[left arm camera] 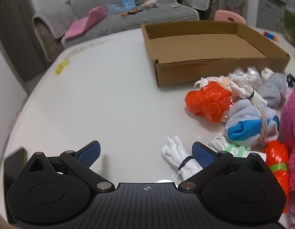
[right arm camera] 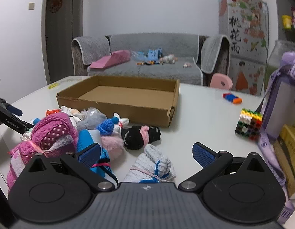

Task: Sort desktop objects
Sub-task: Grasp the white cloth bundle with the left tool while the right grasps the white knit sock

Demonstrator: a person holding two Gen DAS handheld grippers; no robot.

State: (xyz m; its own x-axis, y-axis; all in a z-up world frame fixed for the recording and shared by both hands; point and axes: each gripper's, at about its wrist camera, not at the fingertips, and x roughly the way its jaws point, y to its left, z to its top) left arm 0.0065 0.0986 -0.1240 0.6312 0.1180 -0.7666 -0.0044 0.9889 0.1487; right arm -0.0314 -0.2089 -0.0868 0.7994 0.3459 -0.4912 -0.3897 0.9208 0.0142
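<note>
Both grippers stand wide open and hold nothing: the left gripper (left arm camera: pixel 145 153) hovers low over the white table (left arm camera: pixel 101 99), the right gripper (right arm camera: pixel 146 153) over the near edge of the sock pile. One cardboard box (left arm camera: pixel 210 64) lies at one o'clock in the left view, its floor bare. Bundles crowd at three o'clock: one pink fluffy roll (right arm camera: pixel 52 133), one striped blue-and-white sock ball (left arm camera: pixel 250 124), two orange plastic bundles, the larger (left arm camera: pixel 209 103) just beside that ball, and one white tied bundle (left arm camera: pixel 182 157) touching the left gripper's right finger. In the right view one grey sock bundle (right arm camera: pixel 154 165) lies between the fingers, one black bundle (right arm camera: pixel 140 136) at twelve o'clock, one bead cube (right arm camera: pixel 248 124) at two o'clock.
</note>
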